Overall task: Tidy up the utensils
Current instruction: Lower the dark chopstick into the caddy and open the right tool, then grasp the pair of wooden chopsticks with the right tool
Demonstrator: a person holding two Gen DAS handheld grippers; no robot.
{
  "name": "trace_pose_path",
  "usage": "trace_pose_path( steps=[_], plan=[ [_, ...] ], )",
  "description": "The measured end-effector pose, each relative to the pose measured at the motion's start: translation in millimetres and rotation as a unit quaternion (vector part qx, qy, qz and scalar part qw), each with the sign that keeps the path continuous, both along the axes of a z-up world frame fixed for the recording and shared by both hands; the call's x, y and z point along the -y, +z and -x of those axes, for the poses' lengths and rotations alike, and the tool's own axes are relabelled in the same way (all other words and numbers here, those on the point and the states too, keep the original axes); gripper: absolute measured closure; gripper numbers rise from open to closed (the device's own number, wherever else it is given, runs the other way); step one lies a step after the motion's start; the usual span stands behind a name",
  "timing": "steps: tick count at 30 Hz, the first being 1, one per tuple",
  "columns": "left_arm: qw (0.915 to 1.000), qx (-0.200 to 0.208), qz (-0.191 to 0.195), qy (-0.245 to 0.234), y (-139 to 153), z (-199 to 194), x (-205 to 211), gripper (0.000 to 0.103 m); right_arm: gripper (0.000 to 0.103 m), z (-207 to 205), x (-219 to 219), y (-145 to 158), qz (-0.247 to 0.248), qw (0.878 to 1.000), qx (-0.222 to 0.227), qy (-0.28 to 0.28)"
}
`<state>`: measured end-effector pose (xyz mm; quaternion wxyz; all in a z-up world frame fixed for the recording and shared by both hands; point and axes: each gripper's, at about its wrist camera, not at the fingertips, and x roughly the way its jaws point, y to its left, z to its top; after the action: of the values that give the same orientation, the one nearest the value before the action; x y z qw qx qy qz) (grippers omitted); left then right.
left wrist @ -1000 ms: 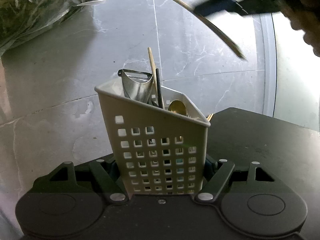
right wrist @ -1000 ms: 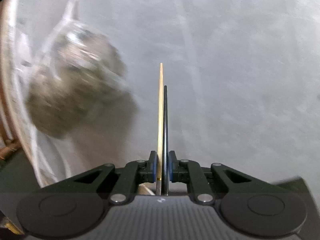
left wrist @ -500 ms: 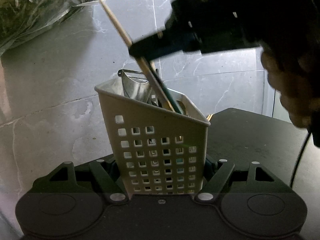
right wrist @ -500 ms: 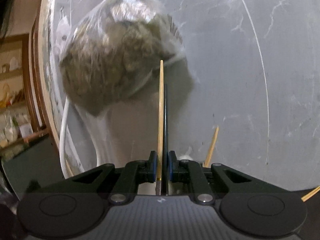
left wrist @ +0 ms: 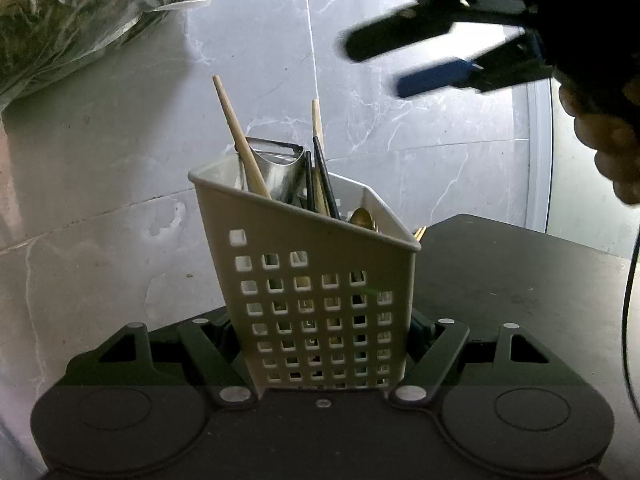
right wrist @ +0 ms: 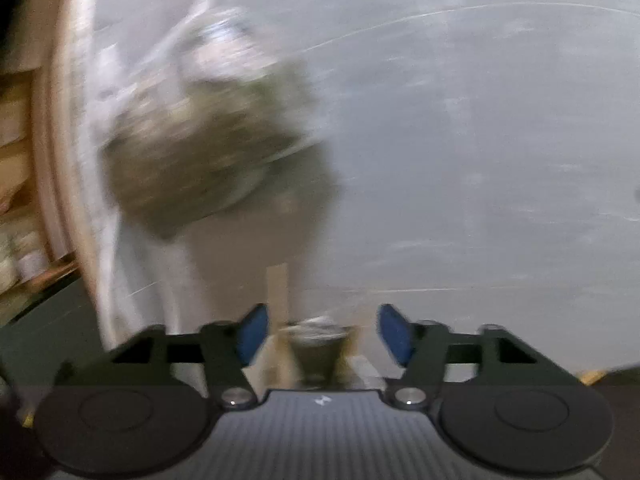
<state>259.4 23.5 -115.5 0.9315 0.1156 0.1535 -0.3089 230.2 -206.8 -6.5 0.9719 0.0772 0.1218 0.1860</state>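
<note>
A white perforated utensil holder point(left wrist: 320, 292) stands tilted right in front of the left wrist camera, with my left gripper point(left wrist: 324, 336) shut on its lower sides. In it stand wooden chopsticks point(left wrist: 240, 140), black chopsticks point(left wrist: 324, 172), a metal peeler point(left wrist: 276, 164) and a gold spoon point(left wrist: 362, 218). My right gripper point(left wrist: 374, 67) hovers above and to the right of the holder. Its jaws are opening and nothing is between the blue pads point(right wrist: 252, 332). In the blurred right wrist view the right gripper point(right wrist: 320, 336) stands wide over the holder's top.
A clear plastic bag of greens point(left wrist: 80, 20) lies at the upper left on grey marble; it is blurred in the right wrist view point(right wrist: 200, 140). A dark surface point(left wrist: 520, 280) lies under and right of the holder. A person's hand point(left wrist: 608, 140) holds the right gripper.
The right gripper came down over the holder with a wooden and a black chopstick, then opened. Both chopsticks now stand in the holder. The left gripper and holder stayed put.
</note>
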Motion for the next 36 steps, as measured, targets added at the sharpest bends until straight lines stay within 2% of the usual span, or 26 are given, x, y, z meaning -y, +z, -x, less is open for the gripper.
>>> trace_pose_path(
  steps=[2,3,5,8,14,17,21,26,33,36],
  plan=[
    [1.0,-0.001,0.0,0.001,1,0,0,0.025,0.016,-5,24,-2,-0.013,0.998,-0.02,-0.064],
    [1.0,-0.001,0.0,0.001,1,0,1,0.025,0.013,-12,34,-4,-0.011,0.994,-0.046,-0.101],
    [1.0,-0.001,-0.001,0.002,2,0,2,0.025,0.01,-30,55,-13,-0.008,0.98,-0.102,-0.169],
    [1.0,-0.002,-0.002,0.003,3,-1,3,0.025,0.0,-56,81,-31,-0.021,0.956,-0.174,-0.235],
    [1.0,-0.002,-0.007,0.005,5,0,6,0.025,0.0,-109,107,-77,-0.051,0.903,-0.297,-0.305],
    [0.9999,-0.003,-0.008,0.005,5,0,8,0.025,0.0,-127,104,-93,-0.062,0.887,-0.32,-0.326],
    [0.9999,-0.004,-0.009,0.006,6,-1,9,0.025,0.0,-149,91,-105,-0.049,0.882,-0.331,-0.331],
    [0.9999,-0.005,-0.008,0.008,6,-2,10,0.025,0.0,-176,79,-109,-0.034,0.882,-0.336,-0.327],
    [0.9999,-0.006,-0.008,0.013,6,0,10,0.025,0.001,-193,74,-117,-0.025,0.879,-0.35,-0.322],
    [0.9998,-0.005,-0.007,0.015,6,0,10,0.024,0.001,-193,71,-122,-0.008,0.883,-0.346,-0.316]
  ],
)
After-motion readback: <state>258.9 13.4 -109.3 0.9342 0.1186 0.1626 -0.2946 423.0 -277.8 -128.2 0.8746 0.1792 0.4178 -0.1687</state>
